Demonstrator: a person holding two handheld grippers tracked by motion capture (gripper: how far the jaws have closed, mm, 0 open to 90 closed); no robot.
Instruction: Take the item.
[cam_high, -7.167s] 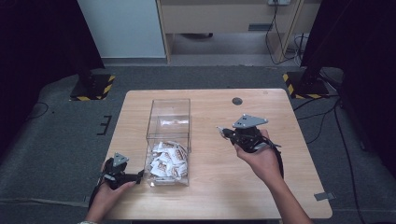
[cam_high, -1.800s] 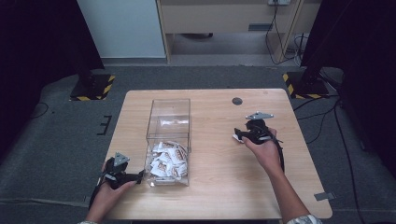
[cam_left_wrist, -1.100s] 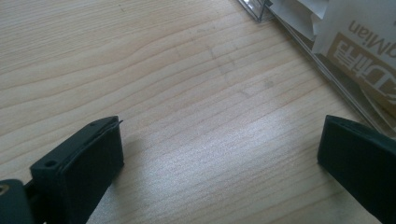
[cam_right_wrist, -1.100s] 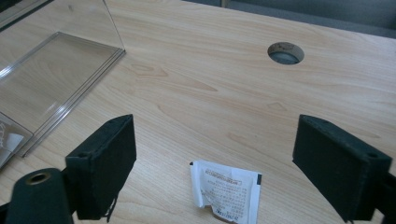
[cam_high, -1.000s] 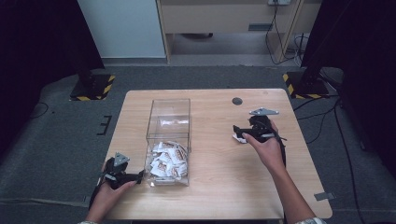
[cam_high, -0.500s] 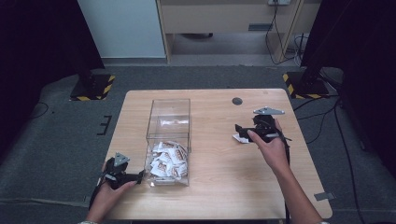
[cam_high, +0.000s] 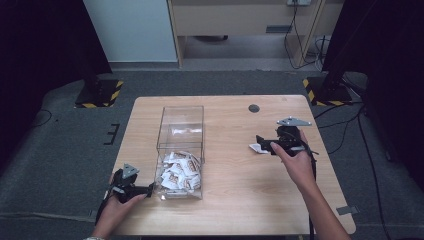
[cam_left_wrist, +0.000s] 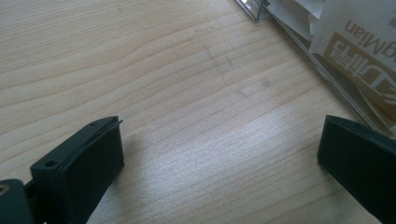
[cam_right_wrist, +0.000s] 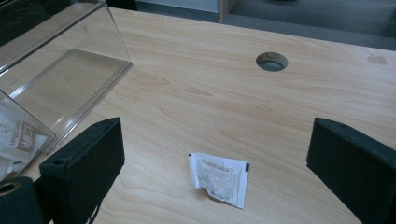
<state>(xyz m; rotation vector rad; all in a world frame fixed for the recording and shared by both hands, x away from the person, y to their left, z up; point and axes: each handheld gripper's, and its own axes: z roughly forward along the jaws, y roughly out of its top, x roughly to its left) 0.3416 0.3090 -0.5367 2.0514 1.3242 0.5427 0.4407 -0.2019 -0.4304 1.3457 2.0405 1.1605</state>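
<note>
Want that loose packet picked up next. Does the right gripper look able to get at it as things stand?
Probably yes. The right gripper has its jaws wide open, and the packet lies flat on bare table between them, nothing in the way.

The person's left hand (cam_high: 116, 205) comes in at the near left, holding the black 2-jaw left gripper (cam_high: 148, 189) low and pointing right, its jaws spread wide apart. The right forearm reaches far on the right; the right hand (cam_high: 296, 162) holds the black right gripper (cam_high: 260, 142) pointing left, jaws wide apart.
</note>
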